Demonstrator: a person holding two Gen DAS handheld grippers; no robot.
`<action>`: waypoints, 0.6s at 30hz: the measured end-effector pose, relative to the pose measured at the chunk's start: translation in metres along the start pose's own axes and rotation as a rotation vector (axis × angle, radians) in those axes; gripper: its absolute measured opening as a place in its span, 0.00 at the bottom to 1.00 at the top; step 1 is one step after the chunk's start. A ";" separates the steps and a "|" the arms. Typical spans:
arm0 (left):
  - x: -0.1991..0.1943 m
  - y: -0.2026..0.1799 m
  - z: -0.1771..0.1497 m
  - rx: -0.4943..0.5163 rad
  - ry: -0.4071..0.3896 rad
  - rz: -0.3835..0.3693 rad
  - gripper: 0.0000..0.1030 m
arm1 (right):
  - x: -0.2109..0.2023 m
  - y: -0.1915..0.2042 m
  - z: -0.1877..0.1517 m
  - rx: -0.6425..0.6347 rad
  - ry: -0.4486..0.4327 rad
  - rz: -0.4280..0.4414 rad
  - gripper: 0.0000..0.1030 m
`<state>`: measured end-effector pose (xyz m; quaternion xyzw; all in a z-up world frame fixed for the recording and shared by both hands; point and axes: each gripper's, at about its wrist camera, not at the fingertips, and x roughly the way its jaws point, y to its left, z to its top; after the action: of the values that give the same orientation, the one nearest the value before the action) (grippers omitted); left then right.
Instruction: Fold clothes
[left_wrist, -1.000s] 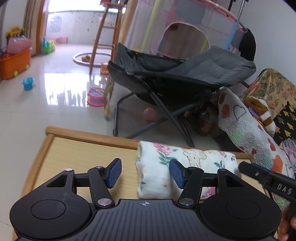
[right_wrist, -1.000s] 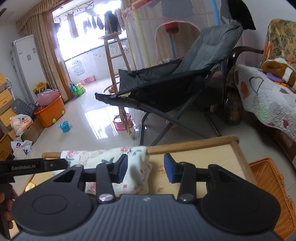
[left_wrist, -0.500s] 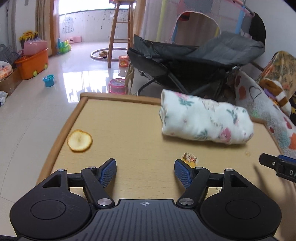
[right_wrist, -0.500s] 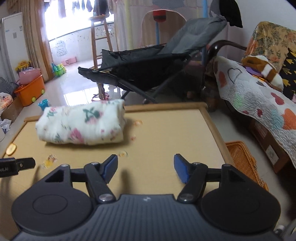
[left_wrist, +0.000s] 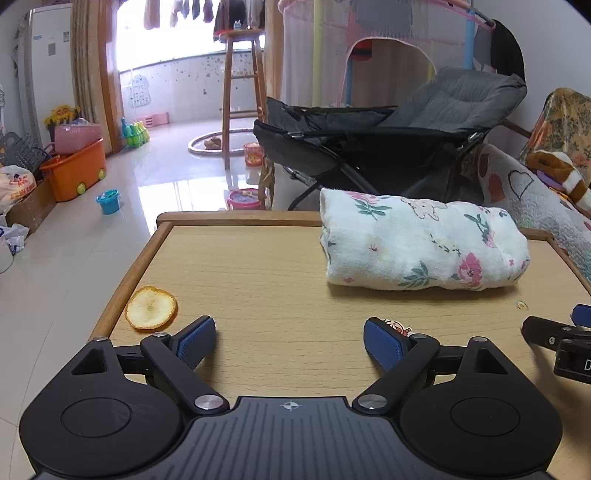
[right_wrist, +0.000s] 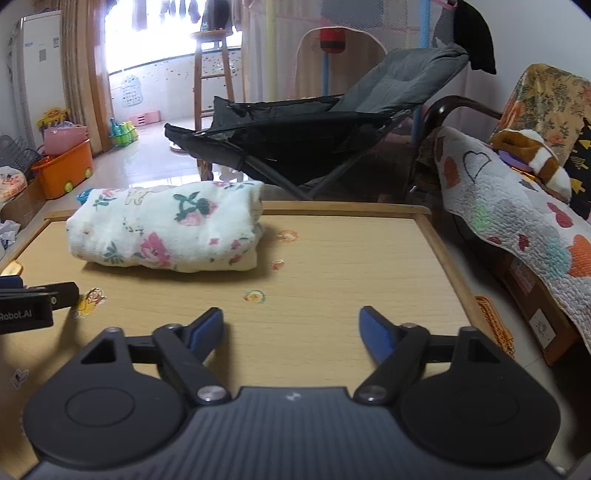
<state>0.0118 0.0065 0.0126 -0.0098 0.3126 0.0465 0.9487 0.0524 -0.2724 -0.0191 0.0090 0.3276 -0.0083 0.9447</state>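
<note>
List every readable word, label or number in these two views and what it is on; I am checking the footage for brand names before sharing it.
"Robot.AI": white letters on the left gripper body at the left edge of the right wrist view; the start is cut off.
"D": a single white letter on the right gripper body at the right edge of the left wrist view; the rest is cut off.
Labels on the tall white appliance: too small to read.

Left gripper (left_wrist: 289, 338), right gripper (right_wrist: 291, 323), matte black ribbed bodies, round side discs, silver pivot screws, angled black link arms, ridged blue pads (left_wrist: 196, 339), white crosshair mark, white "Robot.AI" lettering
</note>
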 end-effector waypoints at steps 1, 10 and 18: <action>0.001 0.000 0.001 0.001 0.002 -0.001 0.87 | 0.001 0.001 0.000 -0.005 0.004 0.004 0.87; 0.007 -0.003 0.000 0.007 0.021 -0.012 1.00 | 0.006 0.007 0.005 -0.020 0.028 0.012 1.00; 0.010 -0.004 -0.002 0.005 0.021 -0.013 1.00 | 0.007 0.008 0.001 -0.017 0.025 0.013 1.00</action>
<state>0.0193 0.0028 0.0049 -0.0099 0.3227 0.0397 0.9456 0.0584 -0.2646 -0.0227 0.0029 0.3394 0.0006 0.9406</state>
